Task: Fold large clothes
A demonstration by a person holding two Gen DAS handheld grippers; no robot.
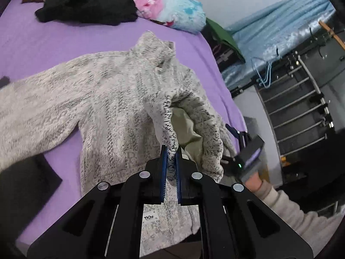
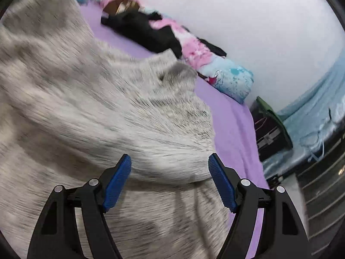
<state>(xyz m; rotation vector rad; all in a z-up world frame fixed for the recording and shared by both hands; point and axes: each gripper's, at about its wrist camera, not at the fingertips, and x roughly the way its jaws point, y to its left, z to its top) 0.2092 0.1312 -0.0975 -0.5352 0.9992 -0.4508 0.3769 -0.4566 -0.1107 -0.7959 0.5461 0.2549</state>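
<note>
A large grey-and-white knit sweater (image 1: pixel 103 99) lies spread on the purple bed sheet (image 1: pixel 43 41), collar toward the far side. My left gripper (image 1: pixel 171 151) is shut on a lifted edge of the sweater's right side, and the fabric rises in a ridge from the pinch. The right gripper (image 1: pixel 239 144) shows in the left wrist view at the bed's right edge, held by a hand in a pale sleeve. In the right wrist view the sweater (image 2: pixel 86 108) is blurred. The right gripper (image 2: pixel 170 161) is open just over it, with nothing pressed between the blue pads (image 2: pixel 117 183).
A heap of black clothes (image 1: pixel 86 6) and a pink and blue blanket (image 1: pixel 170 6) lie at the far end of the bed. A flat black item (image 1: pixel 25 185) rests on the sheet at near left. Right of the bed stand a metal rack (image 1: pixel 301 112) and pale blue fabric (image 1: pixel 280 23).
</note>
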